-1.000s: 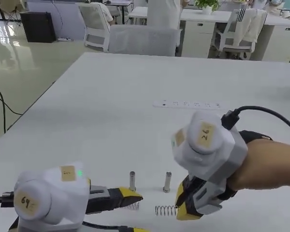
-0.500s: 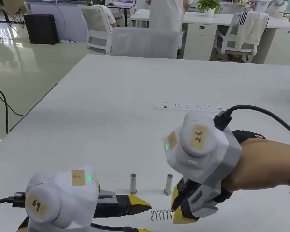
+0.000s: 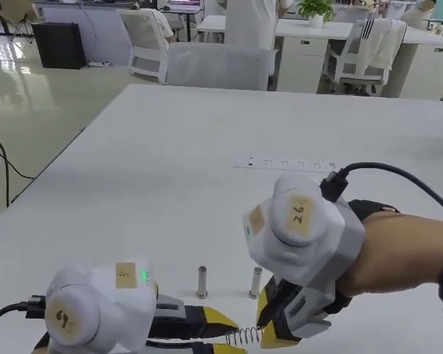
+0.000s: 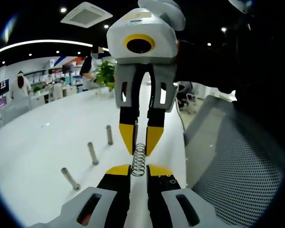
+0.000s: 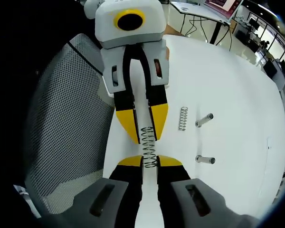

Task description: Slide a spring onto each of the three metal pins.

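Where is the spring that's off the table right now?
The spring sits bottom centre of the head view, spanning the tips of the left gripper and right gripper, just nearer than two pins.

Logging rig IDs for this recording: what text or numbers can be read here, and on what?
"69": handwritten on the left cap sticker of the left gripper.
"26": handwritten on the right cap sticker of the right gripper.
Small side stickers on both grippers: too blurred to read.
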{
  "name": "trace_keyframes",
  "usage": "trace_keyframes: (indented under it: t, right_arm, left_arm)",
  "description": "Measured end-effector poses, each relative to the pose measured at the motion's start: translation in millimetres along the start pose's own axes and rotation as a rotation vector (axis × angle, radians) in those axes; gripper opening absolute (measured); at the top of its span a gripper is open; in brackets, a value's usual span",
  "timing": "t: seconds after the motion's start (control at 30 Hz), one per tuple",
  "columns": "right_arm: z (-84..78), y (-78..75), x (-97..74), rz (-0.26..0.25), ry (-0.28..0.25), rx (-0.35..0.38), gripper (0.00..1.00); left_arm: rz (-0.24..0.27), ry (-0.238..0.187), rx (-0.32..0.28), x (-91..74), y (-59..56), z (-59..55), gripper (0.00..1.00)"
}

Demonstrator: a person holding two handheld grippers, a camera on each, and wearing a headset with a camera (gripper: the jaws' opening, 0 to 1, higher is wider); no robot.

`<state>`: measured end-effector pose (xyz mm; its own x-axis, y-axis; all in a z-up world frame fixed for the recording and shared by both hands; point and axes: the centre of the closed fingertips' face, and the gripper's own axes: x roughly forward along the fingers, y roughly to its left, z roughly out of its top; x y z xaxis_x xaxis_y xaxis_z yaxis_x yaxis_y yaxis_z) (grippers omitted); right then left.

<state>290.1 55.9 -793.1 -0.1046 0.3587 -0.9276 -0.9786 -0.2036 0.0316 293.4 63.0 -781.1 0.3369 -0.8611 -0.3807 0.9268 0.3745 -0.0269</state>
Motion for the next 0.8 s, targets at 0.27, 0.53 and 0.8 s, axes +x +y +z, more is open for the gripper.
trace_keyframes:
  t: [0.27, 0.53, 0.8]
  right_arm:
    - [-0.8, 0.9, -0.4, -0.001, -0.004, -0.007, 0.08]
    - [-0.3, 0.1, 1.0, 0.004, -0.035, 0.010, 0.10]
    - [-5.9, -1.3, 3.7, 0.003, -0.050, 0.029, 0.13]
  left_arm:
    - [-0.006, 0.000, 0.002, 0.6, -0.8, -0.6, 0.03]
    - [-0.011, -0.004, 0.000, -0.3, -1.2, -0.1, 0.02]
    - [-0.011, -0.018, 0.004, -1.9, -2.0, 5.0, 0.02]
